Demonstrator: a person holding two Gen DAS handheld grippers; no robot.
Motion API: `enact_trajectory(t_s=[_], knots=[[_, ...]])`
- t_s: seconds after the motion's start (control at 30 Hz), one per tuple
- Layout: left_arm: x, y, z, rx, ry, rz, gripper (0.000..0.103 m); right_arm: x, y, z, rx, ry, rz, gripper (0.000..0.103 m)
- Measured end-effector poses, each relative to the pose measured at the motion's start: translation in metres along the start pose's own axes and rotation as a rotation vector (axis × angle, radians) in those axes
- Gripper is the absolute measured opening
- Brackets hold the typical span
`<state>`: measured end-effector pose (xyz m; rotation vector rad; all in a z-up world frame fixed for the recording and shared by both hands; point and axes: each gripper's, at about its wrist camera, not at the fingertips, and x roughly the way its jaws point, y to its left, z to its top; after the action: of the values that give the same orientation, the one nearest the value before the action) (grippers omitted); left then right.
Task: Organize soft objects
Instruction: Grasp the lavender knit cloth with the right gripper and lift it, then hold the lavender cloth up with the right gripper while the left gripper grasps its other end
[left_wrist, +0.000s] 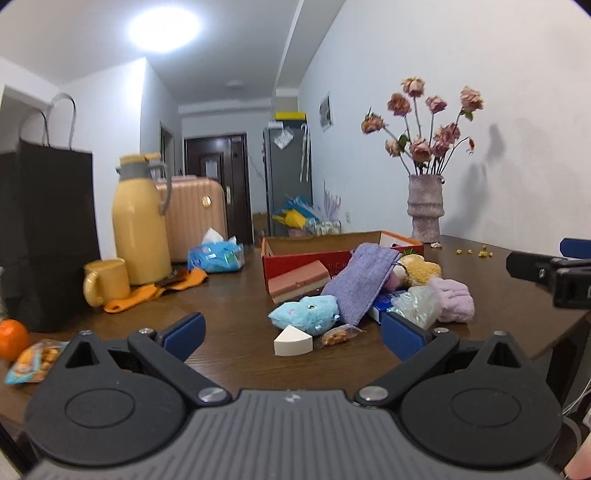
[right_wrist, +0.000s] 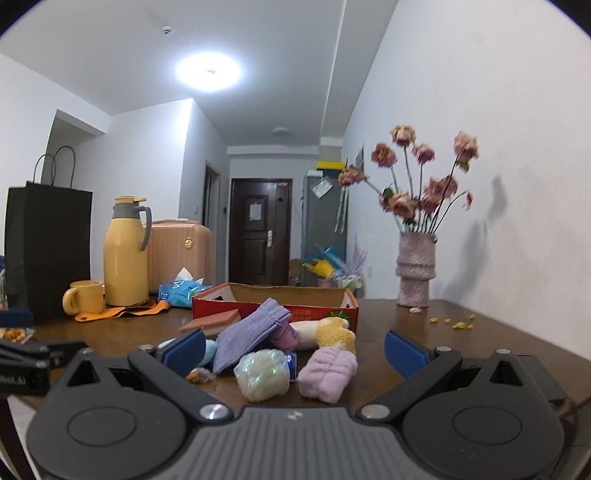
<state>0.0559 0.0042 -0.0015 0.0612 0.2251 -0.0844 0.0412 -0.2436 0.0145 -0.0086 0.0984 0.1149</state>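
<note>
A pile of soft things lies on the brown table in front of a red cardboard box (left_wrist: 303, 258) (right_wrist: 277, 308). In it are a blue plush (left_wrist: 306, 315), a purple knit pouch (left_wrist: 360, 282) (right_wrist: 251, 334), a yellow plush (left_wrist: 421, 271) (right_wrist: 334, 334), a lilac fluffy towel (left_wrist: 454, 301) (right_wrist: 328, 373), a pale iridescent ball (right_wrist: 262, 374) (left_wrist: 413, 306), a pink sponge block (left_wrist: 299, 282) and a white wedge sponge (left_wrist: 293, 341). My left gripper (left_wrist: 291, 334) is open and empty just before the wedge. My right gripper (right_wrist: 293, 350) is open and empty, its fingers either side of the pile.
At the left stand a black paper bag (left_wrist: 44, 236), a yellow thermos (left_wrist: 140, 221) (right_wrist: 125, 254), a yellow mug (left_wrist: 105, 282), an orange cloth (left_wrist: 155, 291) and a tissue pack (left_wrist: 216, 254). A vase of dried roses (left_wrist: 424, 206) (right_wrist: 415, 273) stands at the back right. An orange (left_wrist: 13, 339) and a snack bag (left_wrist: 35, 360) lie front left.
</note>
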Motion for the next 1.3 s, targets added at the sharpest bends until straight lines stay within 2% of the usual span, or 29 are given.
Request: enact_trajectory(t_s=[0.13, 0.27, 0.33, 0.4, 0.5, 0.6, 0.7, 0.77, 0.83, 0.87, 0.9, 0.93, 1.0, 1.1, 1.23, 1.3], knots=[[0.033, 0.003, 0.011, -0.053, 0.049, -0.032, 0.103, 0.039, -0.019, 0.006, 0.063, 0.037, 0.070, 0.103], [0.066, 0.001, 0.017, -0.092, 0.124, -0.069, 0.103, 0.073, -0.023, 0.006, 0.009, 0.134, 0.060, 0.103], [0.081, 0.000, 0.020, -0.114, 0.162, -0.100, 0.103, 0.087, -0.027, 0.007, 0.016, 0.143, 0.060, 0.103], [0.093, -0.006, 0.023, -0.103, 0.158, -0.143, 0.103, 0.100, -0.031, 0.011, 0.047, 0.157, 0.093, 0.103], [0.110, -0.018, 0.028, -0.056, 0.138, -0.139, 0.103, 0.125, -0.039, 0.018, 0.096, 0.191, 0.139, 0.103], [0.134, -0.021, 0.037, -0.081, 0.177, -0.140, 0.093, 0.152, -0.042, 0.023, 0.114, 0.211, 0.156, 0.100], [0.159, -0.018, 0.044, -0.149, 0.227, -0.204, 0.082, 0.187, -0.043, 0.030, 0.133, 0.243, 0.187, 0.088], [0.173, -0.023, 0.044, -0.152, 0.233, -0.228, 0.078, 0.214, -0.044, 0.033, 0.151, 0.292, 0.227, 0.088], [0.185, -0.028, 0.041, -0.124, 0.232, -0.212, 0.078, 0.241, -0.045, 0.033, 0.203, 0.334, 0.283, 0.088], [0.191, -0.030, 0.039, -0.117, 0.239, -0.200, 0.078, 0.256, -0.045, 0.031, 0.236, 0.368, 0.309, 0.085], [0.195, -0.030, 0.037, -0.119, 0.251, -0.195, 0.078, 0.265, -0.045, 0.029, 0.261, 0.394, 0.319, 0.072], [0.200, -0.029, 0.035, -0.128, 0.269, -0.199, 0.078, 0.276, -0.045, 0.026, 0.292, 0.419, 0.336, 0.048], [0.204, -0.027, 0.031, -0.140, 0.292, -0.198, 0.078, 0.288, -0.043, 0.023, 0.328, 0.442, 0.349, 0.013], [0.197, -0.023, 0.029, -0.143, 0.278, -0.194, 0.078, 0.282, -0.033, 0.029, 0.306, 0.400, 0.355, 0.007], [0.177, -0.017, 0.032, -0.156, 0.236, -0.177, 0.078, 0.247, -0.013, 0.058, 0.258, 0.265, 0.403, 0.006], [0.165, -0.013, 0.035, -0.170, 0.219, -0.176, 0.079, 0.230, -0.003, 0.074, 0.250, 0.231, 0.440, 0.006]])
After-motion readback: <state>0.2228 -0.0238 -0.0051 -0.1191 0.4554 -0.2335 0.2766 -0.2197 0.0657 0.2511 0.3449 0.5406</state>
